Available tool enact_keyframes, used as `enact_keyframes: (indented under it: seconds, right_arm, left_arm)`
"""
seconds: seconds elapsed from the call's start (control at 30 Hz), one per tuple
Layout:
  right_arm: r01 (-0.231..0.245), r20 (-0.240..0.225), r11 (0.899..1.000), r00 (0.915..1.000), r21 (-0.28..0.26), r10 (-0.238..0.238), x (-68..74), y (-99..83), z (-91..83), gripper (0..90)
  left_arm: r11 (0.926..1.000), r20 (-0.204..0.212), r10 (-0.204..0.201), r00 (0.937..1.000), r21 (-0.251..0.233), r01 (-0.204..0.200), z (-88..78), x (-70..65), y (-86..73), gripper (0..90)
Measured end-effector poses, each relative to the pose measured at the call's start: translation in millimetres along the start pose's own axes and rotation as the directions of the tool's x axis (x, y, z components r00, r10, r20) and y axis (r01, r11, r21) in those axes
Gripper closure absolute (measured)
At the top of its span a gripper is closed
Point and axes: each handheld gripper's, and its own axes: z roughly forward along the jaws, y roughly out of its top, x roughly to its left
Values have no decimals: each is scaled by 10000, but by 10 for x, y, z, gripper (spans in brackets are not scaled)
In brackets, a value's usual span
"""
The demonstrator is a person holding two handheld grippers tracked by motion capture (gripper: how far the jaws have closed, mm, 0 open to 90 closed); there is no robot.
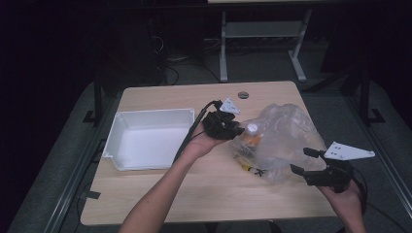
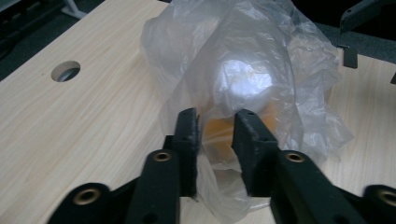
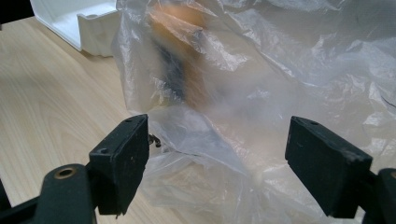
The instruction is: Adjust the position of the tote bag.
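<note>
1 clear plastic bag (image 1: 284,141) lies on the table (image 1: 160,194) right of a white tray (image 1: 145,138); its orange contents blur. Left gripper (image 2: 215,140) pinches the bag's edge; right gripper (image 3: 217,163) gapes wide, bag between, untouched

No legible text, label, brand, number or sign anywhere. Dark marks show through the clear plastic bag (image 1: 279,141) near its lower edge, too small and blurred to read as letters.
</note>
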Motion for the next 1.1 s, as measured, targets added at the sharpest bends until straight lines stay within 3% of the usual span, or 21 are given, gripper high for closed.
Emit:
enact_keyframes:
  seconds: [0.3, 0.47, 0.73, 1.1]
  right_arm:
    - [1, 47, 10000, 10000, 0, -1, -11, -11, -11, 214]
    - [-23, 147, 10000, 9999, -46, 24, -20, -21, -28, 217]
    - [37, 223, 10000, 9997, -75, -35, -3, -14, -29, 225]
    - [18, 182, 9999, 9998, 105, -20, 1, -27, -5, 226]
  left_arm:
    - [10000, -25, -12, 10000, -65, 12, -48, -3, -12, 881]
    - [9999, -66, 87, 9999, 89, -87, -92, 17, -54, 896]
    - [9995, -239, -269, 9994, 136, 272, -181, 110, -191, 897]
    - [9982, -268, -485, 9985, 335, 494, -169, 117, -369, 897]
